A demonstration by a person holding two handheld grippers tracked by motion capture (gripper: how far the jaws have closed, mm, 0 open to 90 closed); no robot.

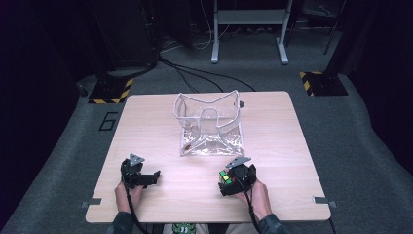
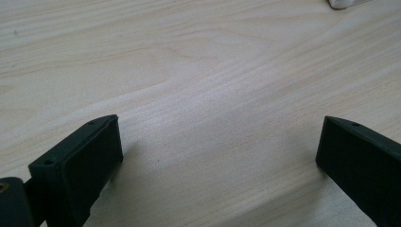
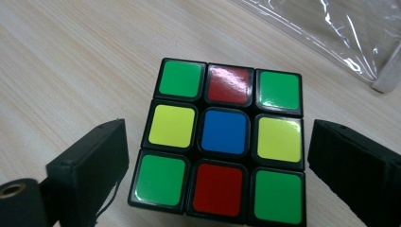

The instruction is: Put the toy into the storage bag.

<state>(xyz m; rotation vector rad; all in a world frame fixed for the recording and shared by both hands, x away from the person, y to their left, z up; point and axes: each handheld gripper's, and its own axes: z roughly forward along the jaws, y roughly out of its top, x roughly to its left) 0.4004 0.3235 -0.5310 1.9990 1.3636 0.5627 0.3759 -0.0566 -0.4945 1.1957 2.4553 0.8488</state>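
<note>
Right gripper (image 3: pixel 215 156): jaws spread wide to either side of the cube, one at each flank; a thin gap is seen at both sides, so no pad pressure can be confirmed; held in the person's right hand at the near right of the table.
Cube (image 3: pixel 224 139): puzzle cube seated between the right jaws, resting on the wood; top face read as green, red, green / yellow, blue, yellow / green, red, green; in the high view it is seen (image 1: pixel 226 179) at the front of the right gripper, near the table's front edge.
Left gripper (image 2: pixel 217 156): jaws parted wide, nothing between them, bare wood seen in the gap; placed low over the near left of the table, well apart from the cube.
Clear bag (image 1: pixel 209 124): transparent pouch with white trim, stood open at the table's middle-far part, a flap laid flat toward the person; its near edge is caught at the upper right of the right gripper view, near the cube but not touching.
Table (image 1: pixel 272 131): light wood top.
Floor (image 1: pixel 370 146): grey carpet, black cables run behind the table.
</note>
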